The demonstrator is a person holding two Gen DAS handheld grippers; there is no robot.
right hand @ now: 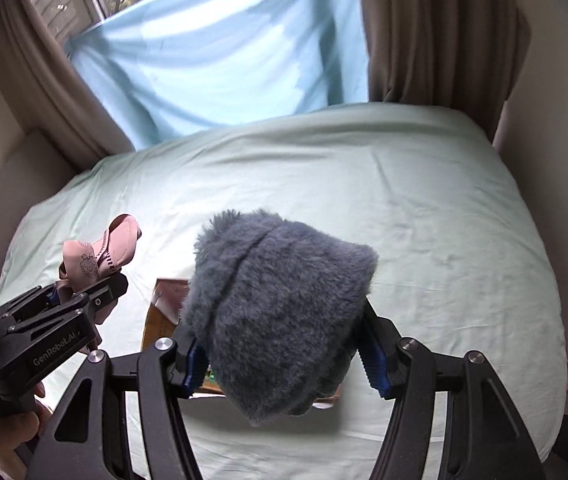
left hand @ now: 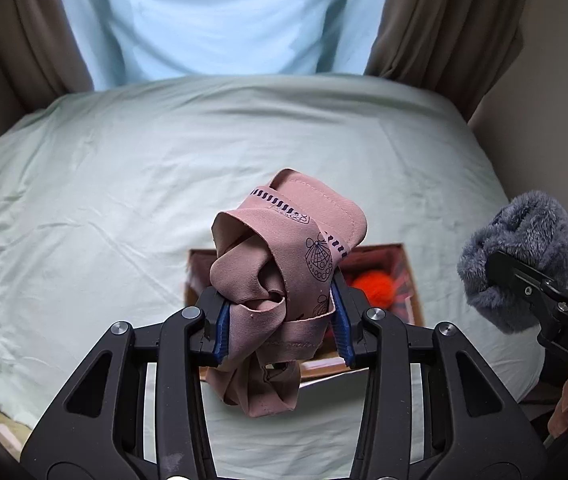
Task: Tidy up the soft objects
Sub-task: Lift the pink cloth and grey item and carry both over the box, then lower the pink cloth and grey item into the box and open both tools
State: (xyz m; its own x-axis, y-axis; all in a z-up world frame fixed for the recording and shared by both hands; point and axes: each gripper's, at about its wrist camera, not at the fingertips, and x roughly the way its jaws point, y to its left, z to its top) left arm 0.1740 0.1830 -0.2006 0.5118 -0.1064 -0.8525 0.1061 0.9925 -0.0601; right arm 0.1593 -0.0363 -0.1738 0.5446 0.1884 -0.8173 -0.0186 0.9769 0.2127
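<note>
My left hand-held gripper (left hand: 280, 316) clamps the pink cloth (left hand: 284, 248), my right hand-held gripper (right hand: 280, 364) the grey plush (right hand: 280, 304); I should centre each over the box (left hand: 400, 280) before releasing.

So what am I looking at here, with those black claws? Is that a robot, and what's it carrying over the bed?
No robot: a person holds a two-finger clamp tool in each hand, each with a camera looking along its fingers. One picture comes from the left gripper, clamped on a bundled pink printed cloth. The other comes from the right gripper, clamped on a fluffy grey-blue item. Both hang above a pale green bed sheet, where an open cardboard box holds something orange.
</note>
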